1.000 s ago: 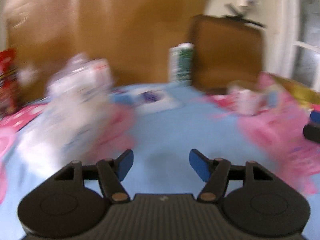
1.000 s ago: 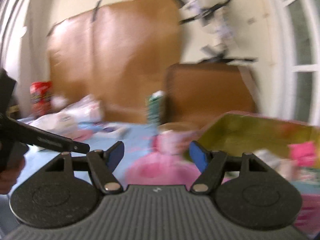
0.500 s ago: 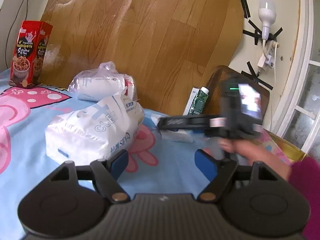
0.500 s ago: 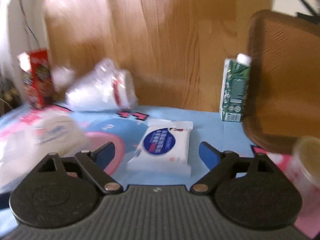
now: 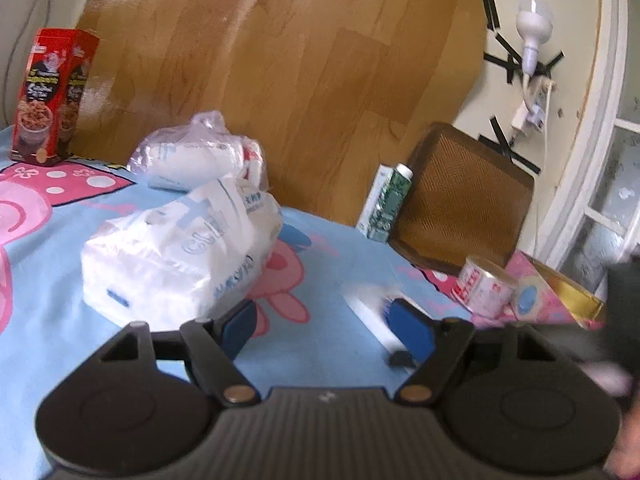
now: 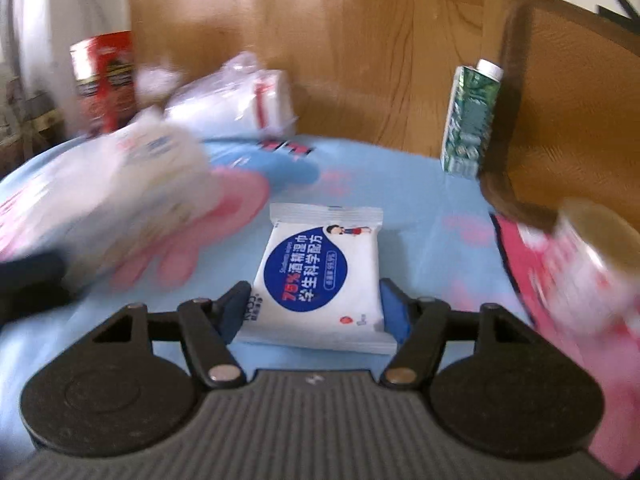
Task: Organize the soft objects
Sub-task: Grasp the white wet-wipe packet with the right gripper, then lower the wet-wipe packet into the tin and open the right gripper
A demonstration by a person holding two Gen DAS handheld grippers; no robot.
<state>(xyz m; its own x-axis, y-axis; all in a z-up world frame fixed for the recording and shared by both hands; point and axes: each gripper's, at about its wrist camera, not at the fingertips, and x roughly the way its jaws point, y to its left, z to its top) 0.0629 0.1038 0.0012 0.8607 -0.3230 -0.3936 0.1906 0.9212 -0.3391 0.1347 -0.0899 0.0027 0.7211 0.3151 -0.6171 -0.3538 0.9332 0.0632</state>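
A flat white wet-wipe pack with a blue label (image 6: 318, 280) lies on the blue cartoon bedsheet (image 6: 360, 176). My right gripper (image 6: 314, 314) is open, its blue pads on either side of the pack's near end. My left gripper (image 5: 326, 330) is open and empty, just right of a big white tissue pack in plastic (image 5: 180, 256). A second white bagged pack (image 5: 196, 156) lies behind it by the wooden board. The wipe pack shows blurred in the left wrist view (image 5: 368, 308).
A red snack box (image 5: 50, 96) stands at the far left. A green carton (image 6: 470, 120) stands by a brown woven tray (image 6: 568, 112). A round pink-and-white tin (image 5: 484, 284) and a gold-lined pink box (image 5: 560, 292) sit at the right.
My right gripper has moved forward and down onto the wipe pack, which now sits between its pads. My left gripper has shifted little, staying beside the big tissue pack.
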